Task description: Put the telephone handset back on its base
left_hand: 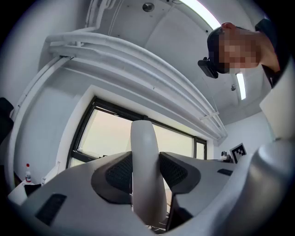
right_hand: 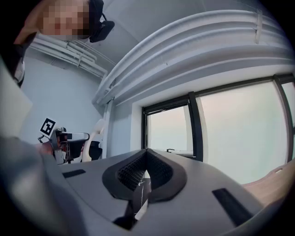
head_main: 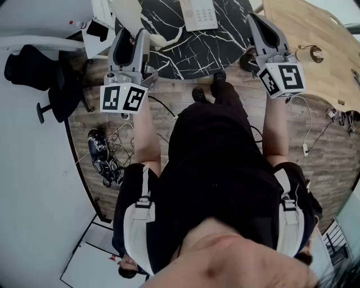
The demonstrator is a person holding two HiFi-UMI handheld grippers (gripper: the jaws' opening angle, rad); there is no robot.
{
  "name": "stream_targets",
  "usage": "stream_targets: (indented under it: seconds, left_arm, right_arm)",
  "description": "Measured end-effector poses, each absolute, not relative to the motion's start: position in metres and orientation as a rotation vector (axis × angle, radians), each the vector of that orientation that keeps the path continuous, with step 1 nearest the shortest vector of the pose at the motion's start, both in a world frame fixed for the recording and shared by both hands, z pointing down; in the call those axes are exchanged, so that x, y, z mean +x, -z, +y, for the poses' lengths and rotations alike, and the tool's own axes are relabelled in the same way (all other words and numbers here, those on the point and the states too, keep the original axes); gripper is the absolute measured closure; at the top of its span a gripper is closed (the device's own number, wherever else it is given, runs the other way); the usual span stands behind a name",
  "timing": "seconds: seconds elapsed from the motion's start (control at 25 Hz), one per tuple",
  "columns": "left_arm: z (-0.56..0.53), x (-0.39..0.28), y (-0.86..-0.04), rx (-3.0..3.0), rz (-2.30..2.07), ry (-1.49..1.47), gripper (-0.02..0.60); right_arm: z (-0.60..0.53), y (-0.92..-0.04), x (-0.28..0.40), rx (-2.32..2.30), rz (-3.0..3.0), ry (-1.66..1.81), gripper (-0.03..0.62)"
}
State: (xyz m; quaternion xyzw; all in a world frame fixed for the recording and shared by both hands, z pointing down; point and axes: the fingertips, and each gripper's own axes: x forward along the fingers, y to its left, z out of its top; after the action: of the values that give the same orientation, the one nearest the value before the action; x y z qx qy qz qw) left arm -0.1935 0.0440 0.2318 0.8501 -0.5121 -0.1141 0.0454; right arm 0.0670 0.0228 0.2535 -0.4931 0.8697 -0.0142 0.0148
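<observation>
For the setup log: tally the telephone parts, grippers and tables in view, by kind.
Handset: 1
Telephone base: 1
Grippers: 2, the left gripper and the right gripper
Tables: 2, the marble table and the wooden table
Total: 6

The telephone base (head_main: 199, 14) sits on the tabletop (head_main: 225, 50), back from its near edge. The handset (left_hand: 146, 175), gripped between the left tool's (head_main: 130, 39) jaws, is over the left edge, left of the base. The right tool (head_main: 263, 28) is over the right edge.
</observation>
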Motion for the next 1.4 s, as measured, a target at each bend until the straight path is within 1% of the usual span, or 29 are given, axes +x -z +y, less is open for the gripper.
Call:
stream_targets:
  seconds: [0.8,1.4]
  left_arm:
    - [0.035,-0.193,-0.246,2.586,-1.523,0.29,0.385]
    - [0.019,-0.173,-0.269,2.572,-1.493,0.201,0.385]
  right_arm:
    - [0.028,-0.258,0.05,-1.531,2.706,0.071,0.565]
    - [0.017,-0.277,0.055,-1.539,2.716,0.127,0.565]
